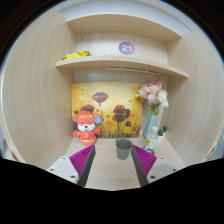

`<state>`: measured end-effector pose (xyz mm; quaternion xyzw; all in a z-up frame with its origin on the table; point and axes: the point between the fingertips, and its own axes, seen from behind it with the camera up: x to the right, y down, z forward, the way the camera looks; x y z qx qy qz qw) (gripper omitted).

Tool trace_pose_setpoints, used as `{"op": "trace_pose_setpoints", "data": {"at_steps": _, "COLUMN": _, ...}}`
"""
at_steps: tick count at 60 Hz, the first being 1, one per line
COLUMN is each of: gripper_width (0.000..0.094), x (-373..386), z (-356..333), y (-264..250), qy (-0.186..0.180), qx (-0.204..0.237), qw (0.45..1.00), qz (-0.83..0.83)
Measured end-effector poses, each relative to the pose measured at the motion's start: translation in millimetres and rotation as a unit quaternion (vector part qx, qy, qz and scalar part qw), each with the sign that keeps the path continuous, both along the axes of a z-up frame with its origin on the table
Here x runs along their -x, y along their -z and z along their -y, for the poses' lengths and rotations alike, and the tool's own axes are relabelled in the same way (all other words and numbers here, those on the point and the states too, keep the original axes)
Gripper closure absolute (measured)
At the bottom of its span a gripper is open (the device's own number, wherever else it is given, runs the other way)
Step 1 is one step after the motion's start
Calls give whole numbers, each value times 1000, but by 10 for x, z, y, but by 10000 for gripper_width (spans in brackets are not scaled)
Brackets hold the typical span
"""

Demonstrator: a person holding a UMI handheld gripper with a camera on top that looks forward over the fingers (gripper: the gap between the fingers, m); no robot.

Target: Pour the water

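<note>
A small grey cup (123, 149) stands upright on the light wooden tabletop (110, 172), just ahead of my fingers and a little toward the right one. My gripper (113, 166) is open, its magenta pads (145, 160) spread wide apart with nothing between them. No pitcher or bottle is in sight.
An orange plush toy (86, 125) sits at the back left. A vase of pink flowers (152, 100) stands at the back right before a yellow picture (108, 108). Above run wooden shelves (120, 65) with a yellow thing (76, 54) and a round "21" label (126, 47).
</note>
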<state>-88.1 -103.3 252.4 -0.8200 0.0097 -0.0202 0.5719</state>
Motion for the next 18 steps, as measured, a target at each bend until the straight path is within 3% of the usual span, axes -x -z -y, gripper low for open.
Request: {"op": "trace_pose_setpoints", "data": {"at_steps": 18, "gripper_width": 208, "x": 172, "z": 46, "y": -259, "qy": -7, "qx": -8, "qw": 1000, "qz": 5}}
